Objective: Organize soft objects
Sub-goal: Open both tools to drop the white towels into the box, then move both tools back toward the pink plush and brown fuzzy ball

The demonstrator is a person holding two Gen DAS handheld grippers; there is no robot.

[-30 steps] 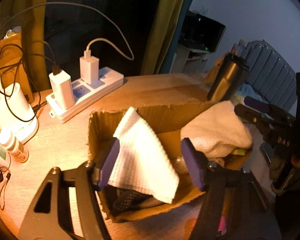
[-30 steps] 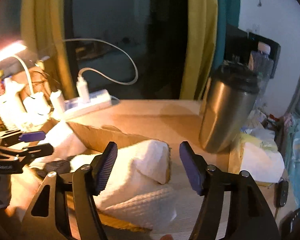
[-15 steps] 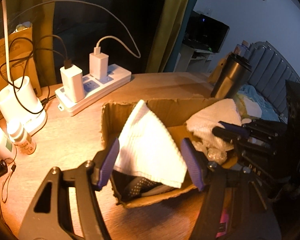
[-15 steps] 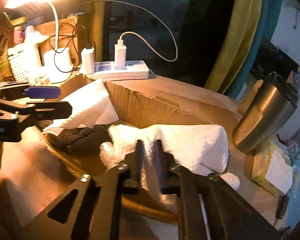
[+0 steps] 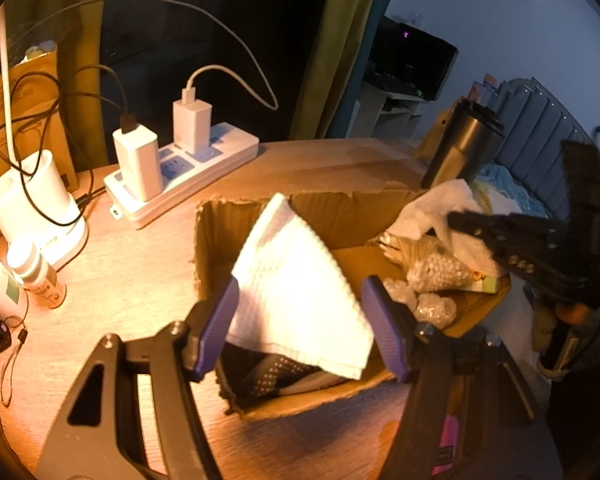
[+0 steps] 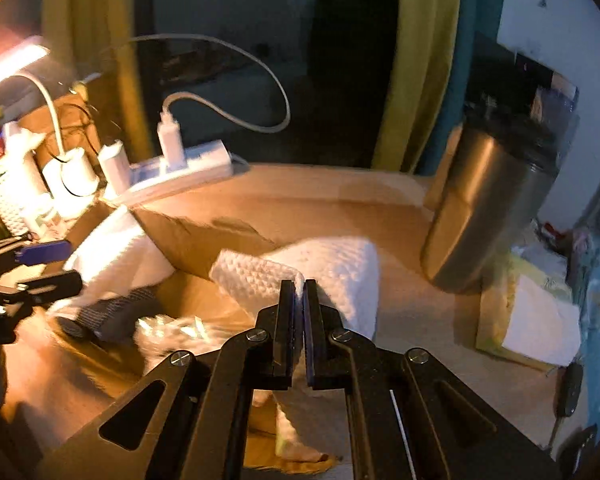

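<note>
Right wrist view: the right gripper (image 6: pixel 299 286) is seen with its jaws closed on a fold of the white waffle-textured cloth (image 6: pixel 332 268), whose long axis runs from nine to three o'clock across the far end of the cardboard box (image 6: pixel 204 236) (a steel tumbler (image 6: pixel 488 208) stands at two o'clock from it). From the left wrist, the left gripper (image 5: pixel 300 320) is shown with its jaws standing open around, though not pressed on, a second white cloth (image 5: pixel 296 292), its peak pointed to eleven o'clock, propped over the box's near end.
</note>
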